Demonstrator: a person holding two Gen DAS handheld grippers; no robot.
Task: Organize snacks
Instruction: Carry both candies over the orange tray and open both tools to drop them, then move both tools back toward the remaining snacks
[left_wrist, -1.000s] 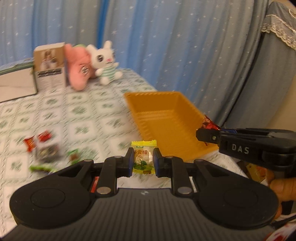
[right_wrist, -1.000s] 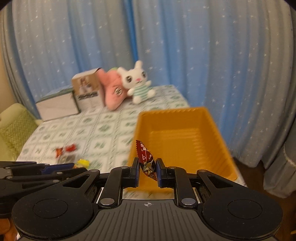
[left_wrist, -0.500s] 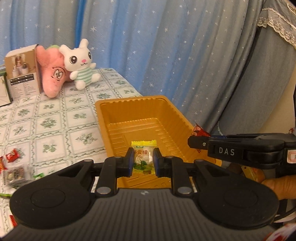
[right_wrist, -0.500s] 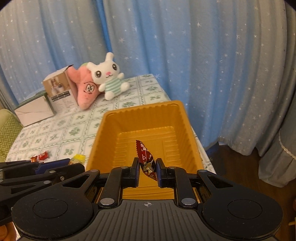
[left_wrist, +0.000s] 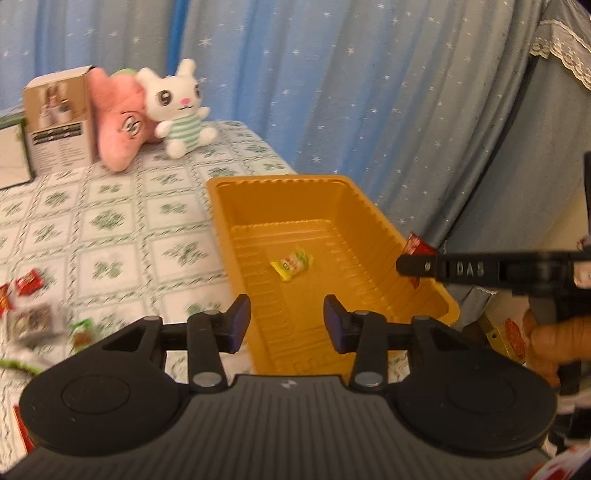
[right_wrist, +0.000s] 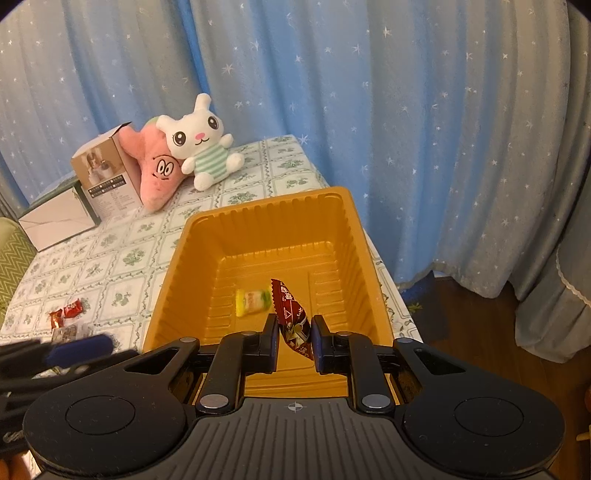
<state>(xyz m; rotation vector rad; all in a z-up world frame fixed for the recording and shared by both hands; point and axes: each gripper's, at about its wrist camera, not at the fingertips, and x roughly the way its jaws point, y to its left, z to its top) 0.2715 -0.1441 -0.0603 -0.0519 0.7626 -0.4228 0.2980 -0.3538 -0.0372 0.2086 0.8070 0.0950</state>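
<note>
The left gripper (left_wrist: 287, 320) hangs over the near end of the orange tray (left_wrist: 373, 210), its jaws opening with nothing between them; the yellow candy (left_wrist: 291, 263) lies loose on the tray floor just ahead of its fingertips. The right gripper (right_wrist: 294, 338) is clenched on a dark red snack packet (right_wrist: 291, 317) that sticks up tilted between its pads, above the tray's near end, with the yellow candy just ahead and to its left. More wrapped snacks (left_wrist: 27, 291) lie on the tablecloth (left_wrist: 110, 221), well off to the left gripper's left
</note>
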